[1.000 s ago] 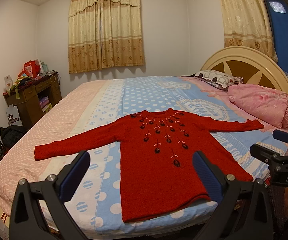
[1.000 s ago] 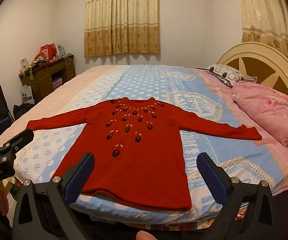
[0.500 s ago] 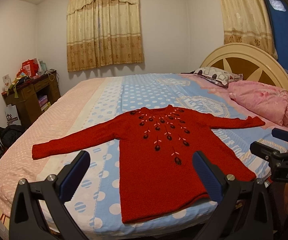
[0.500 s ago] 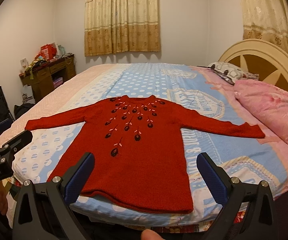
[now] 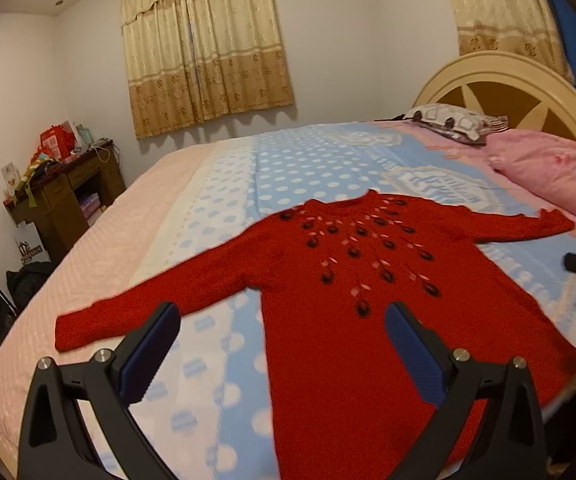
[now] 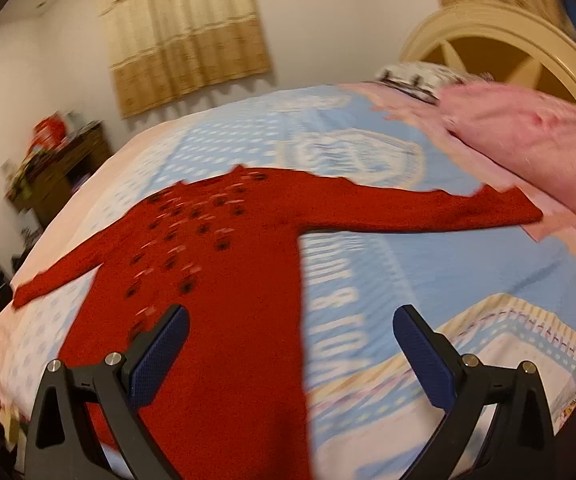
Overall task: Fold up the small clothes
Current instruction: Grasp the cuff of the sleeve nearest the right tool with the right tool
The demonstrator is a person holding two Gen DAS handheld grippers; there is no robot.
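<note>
Sweater [image 5: 328,300] flat on bed [image 5: 288,160]; left hand-held gripper [image 5: 281,344], right hand-held gripper [image 6: 290,344] both spread wide, empty.

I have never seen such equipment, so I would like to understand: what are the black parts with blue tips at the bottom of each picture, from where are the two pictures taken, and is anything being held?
There is no robot. A person holds one handheld gripper in each hand, and each gripper carries a wide-angle camera looking forward along its two fingers. The black arms with blue pads are those fingers.

One picture comes from the left gripper, the other from the right gripper. Both are open, with nothing between the fingers, so nothing is held yet.

On the bed a red sweater lies flat with both sleeves spread out. A pink pillow sits near the headboard. The right view is blurred.
</note>
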